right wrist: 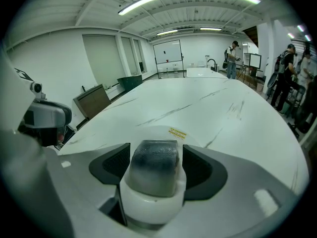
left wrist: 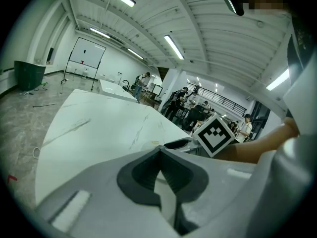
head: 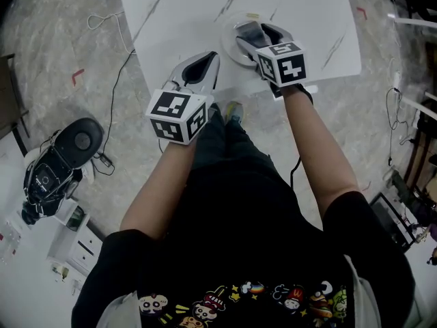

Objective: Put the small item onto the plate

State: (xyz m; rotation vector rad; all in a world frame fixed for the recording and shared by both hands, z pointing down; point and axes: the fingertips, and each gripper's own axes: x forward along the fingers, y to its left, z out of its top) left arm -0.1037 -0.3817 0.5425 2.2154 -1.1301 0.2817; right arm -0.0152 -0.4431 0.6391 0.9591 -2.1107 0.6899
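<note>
A: Left gripper [left wrist: 159, 151]?
B: Jaws pressed together, empty; right gripper [right wrist: 155, 153] clamps the small item [right wrist: 153, 170] by its flat sides, above the plate [right wrist: 174, 132] on the table [right wrist: 208, 100].
A: Handling?
B: Probably light, stiff, maybe slick; grip the flat sides.

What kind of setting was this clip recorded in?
Probably a large lab or workshop hall: a long white table, ceiling strip lights, a whiteboard, and cables across the floor.

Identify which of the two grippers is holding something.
The right gripper: its jaws clamp the small grey item over the plate. The left gripper has its jaws together with nothing between them.
</note>
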